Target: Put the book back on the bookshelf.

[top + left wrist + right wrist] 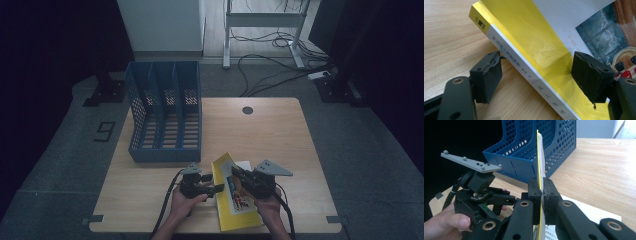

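While the yellow paperback book (233, 200) sat near the table's (280, 130) front edge, at about six o'clock from the blue three-slot file rack (165, 112), both grippers worked at it. Right gripper (541, 192) had its jaws pressed together on the book's cover, pinching the thin yellow sheet edge-on and lifting it upright, with the rack at twelve o'clock beyond. Left gripper (537, 75) stood spread, its pads (490, 75) on either side of the book's spine edge without pressing; one pad hung over bare wood, the other over the yellow cover. In the high view the left gripper (212, 189) lay at nine o'clock from the book, the right gripper (240, 176) over its illustrated front. A white sheet (594, 211) lay under the book.
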`<state>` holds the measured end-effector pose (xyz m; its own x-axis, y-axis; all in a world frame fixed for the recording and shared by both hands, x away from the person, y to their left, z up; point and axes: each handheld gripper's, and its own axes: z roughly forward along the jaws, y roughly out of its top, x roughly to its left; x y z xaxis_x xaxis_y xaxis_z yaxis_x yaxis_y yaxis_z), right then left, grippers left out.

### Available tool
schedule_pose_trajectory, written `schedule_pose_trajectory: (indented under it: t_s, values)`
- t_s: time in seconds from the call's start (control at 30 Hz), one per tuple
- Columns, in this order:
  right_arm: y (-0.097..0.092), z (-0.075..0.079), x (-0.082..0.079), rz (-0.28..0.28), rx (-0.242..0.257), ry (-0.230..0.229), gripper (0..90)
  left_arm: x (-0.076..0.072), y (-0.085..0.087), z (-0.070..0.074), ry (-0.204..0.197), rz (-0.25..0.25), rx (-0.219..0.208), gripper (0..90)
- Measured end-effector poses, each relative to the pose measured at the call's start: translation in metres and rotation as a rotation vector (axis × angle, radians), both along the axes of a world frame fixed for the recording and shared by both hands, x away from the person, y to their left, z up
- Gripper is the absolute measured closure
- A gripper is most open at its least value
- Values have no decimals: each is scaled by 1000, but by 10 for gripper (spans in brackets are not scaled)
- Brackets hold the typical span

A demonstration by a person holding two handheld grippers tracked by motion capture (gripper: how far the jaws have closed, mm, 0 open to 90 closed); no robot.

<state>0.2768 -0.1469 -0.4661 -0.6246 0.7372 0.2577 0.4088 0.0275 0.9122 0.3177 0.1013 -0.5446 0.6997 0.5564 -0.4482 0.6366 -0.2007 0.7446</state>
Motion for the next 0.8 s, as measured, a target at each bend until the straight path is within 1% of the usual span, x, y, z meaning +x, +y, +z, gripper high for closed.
schedule_pose_trajectory:
  t_s: [0.13, 0.33, 0.37, 0.43, 0.8]
  values:
    - [1, 2, -2, 17, 4, -6, 854, 1, 1, 0, 11, -8, -26, 234]
    - [1, 4, -4, 28, 3, -12, 854, 2, 2, 0, 11, -6, -42, 224]
    - [2, 4, -4, 35, 4, -11, 854, 2, 2, 0, 18, -5, -53, 220]
    - [2, 4, -4, 40, 1, -12, 854, 3, 3, -1, 22, -4, -61, 217]
    - [3, 5, -5, 51, -7, -18, 853, 4, 4, -2, 26, -5, -69, 226]
